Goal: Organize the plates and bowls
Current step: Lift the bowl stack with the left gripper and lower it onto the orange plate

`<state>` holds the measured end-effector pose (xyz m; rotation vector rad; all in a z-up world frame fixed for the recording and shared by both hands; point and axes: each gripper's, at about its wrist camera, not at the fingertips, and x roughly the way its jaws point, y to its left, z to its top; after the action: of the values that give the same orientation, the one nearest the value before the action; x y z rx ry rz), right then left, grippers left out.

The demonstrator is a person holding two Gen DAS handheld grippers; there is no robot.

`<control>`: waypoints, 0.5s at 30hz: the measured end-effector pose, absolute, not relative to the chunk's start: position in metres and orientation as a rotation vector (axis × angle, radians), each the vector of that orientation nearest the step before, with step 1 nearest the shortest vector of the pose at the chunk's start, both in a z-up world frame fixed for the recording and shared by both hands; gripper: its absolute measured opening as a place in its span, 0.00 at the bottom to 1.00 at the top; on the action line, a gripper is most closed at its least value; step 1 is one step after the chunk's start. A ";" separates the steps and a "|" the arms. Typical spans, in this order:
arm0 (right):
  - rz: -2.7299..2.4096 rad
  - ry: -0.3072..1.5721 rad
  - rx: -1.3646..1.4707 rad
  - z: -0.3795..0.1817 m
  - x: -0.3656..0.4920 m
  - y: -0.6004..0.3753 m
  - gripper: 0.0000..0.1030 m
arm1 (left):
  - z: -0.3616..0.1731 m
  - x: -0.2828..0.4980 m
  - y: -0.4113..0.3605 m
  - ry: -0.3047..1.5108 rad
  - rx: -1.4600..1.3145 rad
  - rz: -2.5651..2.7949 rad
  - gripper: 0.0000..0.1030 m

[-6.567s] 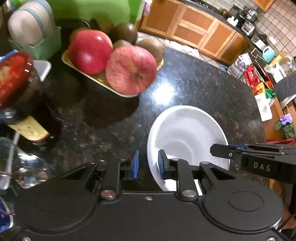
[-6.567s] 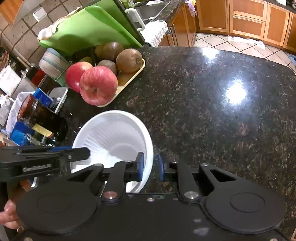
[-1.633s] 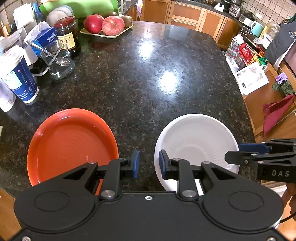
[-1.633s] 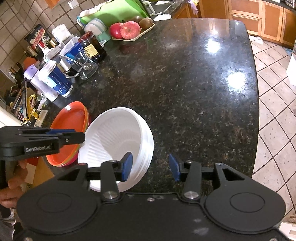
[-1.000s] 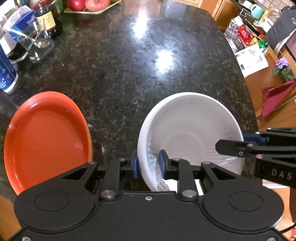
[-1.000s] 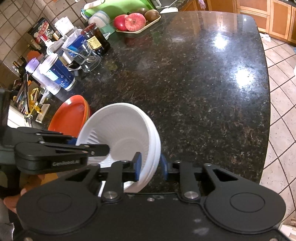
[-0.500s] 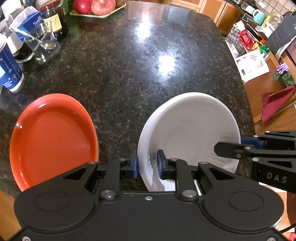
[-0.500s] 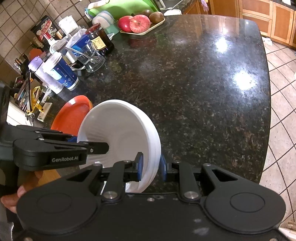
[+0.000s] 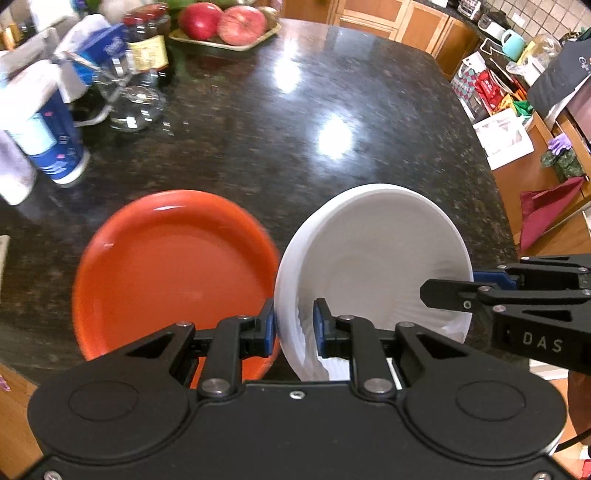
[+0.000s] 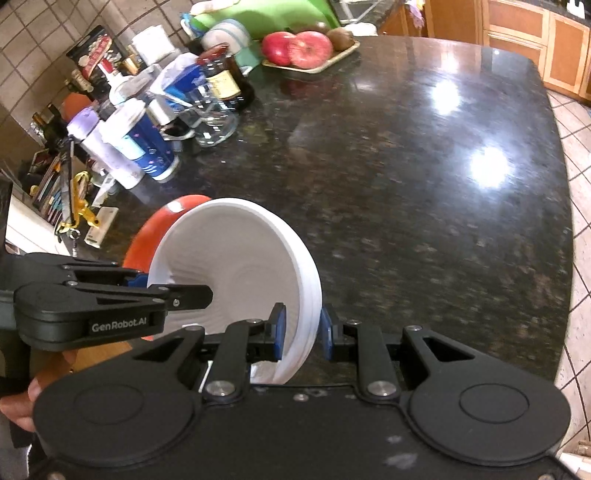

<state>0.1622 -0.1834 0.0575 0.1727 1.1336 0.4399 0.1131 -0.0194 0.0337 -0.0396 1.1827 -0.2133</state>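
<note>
Carrying the white bowl (image 9: 373, 254) w/ both tools: it hangs tilted above the near end of the dark granite counter (image 9: 258, 140), its left rim just beside, maybe overlapping, the orange plate (image 9: 173, 269), which lies flat by the near edge. Left gripper (image 9: 293, 325) is clenched on the bowl's near-left wall, one pad inside, one outside. Right gripper (image 10: 302, 332) pinches the opposite rim the same way; that rim shows stacked ridges, so it's likely several nested bowls, though blur makes the count unclear.

Doing this step well, IMO: keep both hands level w/ each other so the stack doesn't twist or splay, keep the clamps firm but not crushing on thin walls, and set it down flat before letting go.

Room: the counter's middle and far-right side are bare and wide, good for a set-down. Left side is crowded w/ a blue cup (image 9: 55, 147), glass jar (image 9: 135, 103) and bottles; fruit tray (image 9: 225, 33) sits at the far end. Near edge is close under the bowl, so steer inward, away from the drop-off.
</note>
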 end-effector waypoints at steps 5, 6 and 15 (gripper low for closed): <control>0.470 1.139 0.160 0.063 0.167 -0.140 0.23 | 0.038 0.111 0.019 1.179 -0.040 -0.191 0.26; 0.474 1.141 0.161 0.063 0.168 -0.132 0.23 | 0.037 0.112 0.027 1.182 -0.042 -0.185 0.26; 0.478 1.187 0.164 0.058 0.179 -0.074 0.23 | 0.022 0.121 0.079 1.246 -0.056 -0.179 0.26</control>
<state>0.1787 -0.0739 0.0585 0.1636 1.1872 0.4784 0.1212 0.0794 0.0217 -0.0556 1.2460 -0.1787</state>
